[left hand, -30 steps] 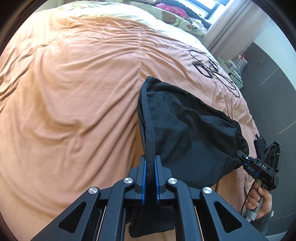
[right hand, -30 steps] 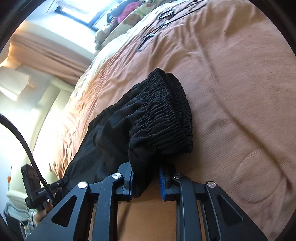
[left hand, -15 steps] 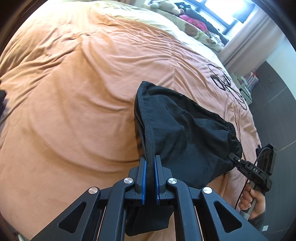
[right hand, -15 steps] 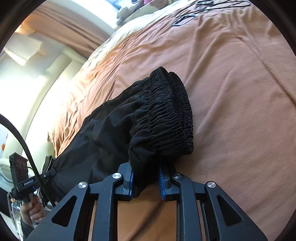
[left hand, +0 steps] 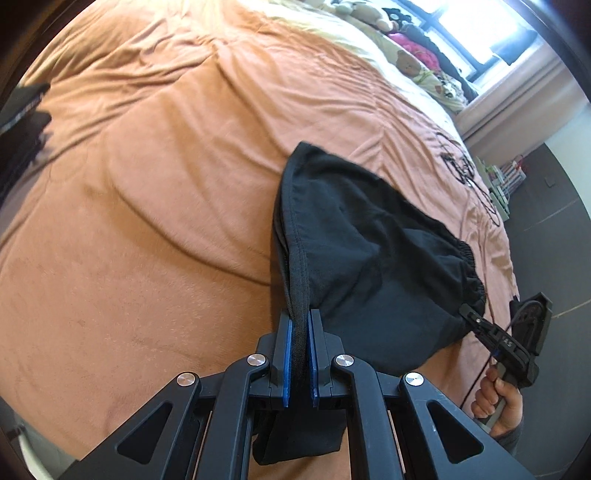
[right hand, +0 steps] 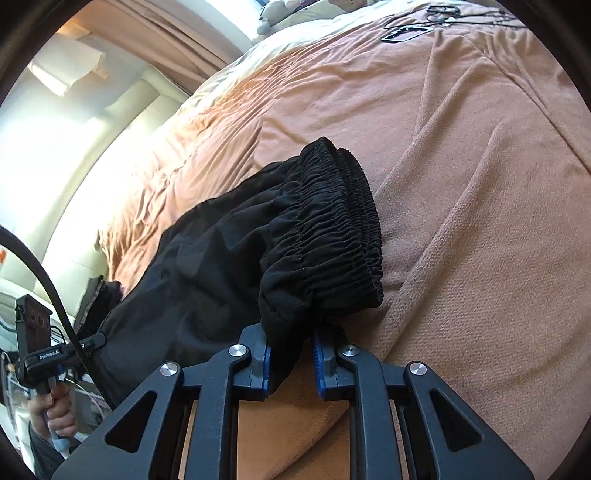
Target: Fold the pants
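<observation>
Black pants stretched between two grippers above an orange blanket on a bed. Left gripper: jaws clamped tight on a hem edge. Right gripper: jaws closing on bunched cloth just below the gathered waistband, fabric pinched between the blue pads. Cables lie on the far blanket.

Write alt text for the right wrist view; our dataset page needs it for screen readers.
The right gripper, jaws closing, grips black pants by the gathered waistband over an orange blanket. Far left, the left gripper holds the other end.
</observation>
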Demonstrator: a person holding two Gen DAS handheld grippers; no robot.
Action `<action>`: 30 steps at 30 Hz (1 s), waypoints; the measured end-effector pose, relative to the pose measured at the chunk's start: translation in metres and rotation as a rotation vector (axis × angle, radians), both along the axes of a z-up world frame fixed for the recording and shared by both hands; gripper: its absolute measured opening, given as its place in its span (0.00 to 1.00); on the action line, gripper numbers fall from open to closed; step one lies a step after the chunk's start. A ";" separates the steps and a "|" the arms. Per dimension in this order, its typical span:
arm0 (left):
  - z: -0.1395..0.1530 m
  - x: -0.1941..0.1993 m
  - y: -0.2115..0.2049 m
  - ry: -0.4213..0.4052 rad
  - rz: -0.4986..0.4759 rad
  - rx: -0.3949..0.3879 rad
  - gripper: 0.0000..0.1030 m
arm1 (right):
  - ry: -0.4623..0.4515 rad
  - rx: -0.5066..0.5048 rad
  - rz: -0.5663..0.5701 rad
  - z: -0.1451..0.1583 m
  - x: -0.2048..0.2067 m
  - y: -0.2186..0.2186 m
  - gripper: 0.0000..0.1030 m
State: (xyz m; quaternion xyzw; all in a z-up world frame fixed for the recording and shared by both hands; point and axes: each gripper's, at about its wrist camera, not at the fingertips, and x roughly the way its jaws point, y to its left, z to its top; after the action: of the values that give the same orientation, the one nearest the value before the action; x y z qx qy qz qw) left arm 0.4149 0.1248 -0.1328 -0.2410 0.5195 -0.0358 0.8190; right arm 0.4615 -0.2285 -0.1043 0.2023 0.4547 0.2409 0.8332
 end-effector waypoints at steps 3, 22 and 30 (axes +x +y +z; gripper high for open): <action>-0.019 0.007 0.005 0.017 0.012 -0.022 0.08 | 0.015 -0.019 -0.012 -0.004 0.000 0.007 0.14; -0.040 -0.040 0.022 -0.034 0.044 -0.193 0.59 | -0.068 -0.148 -0.104 0.049 -0.057 0.001 0.44; -0.045 -0.068 0.015 -0.045 0.004 -0.199 0.59 | -0.109 -0.169 -0.052 0.050 -0.084 0.015 0.44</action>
State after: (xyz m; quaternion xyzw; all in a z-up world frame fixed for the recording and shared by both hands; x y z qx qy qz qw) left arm 0.3466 0.1402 -0.1775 -0.3214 0.4944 -0.0910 0.8025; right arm 0.3772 -0.2131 -0.0546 0.1298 0.4221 0.1904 0.8768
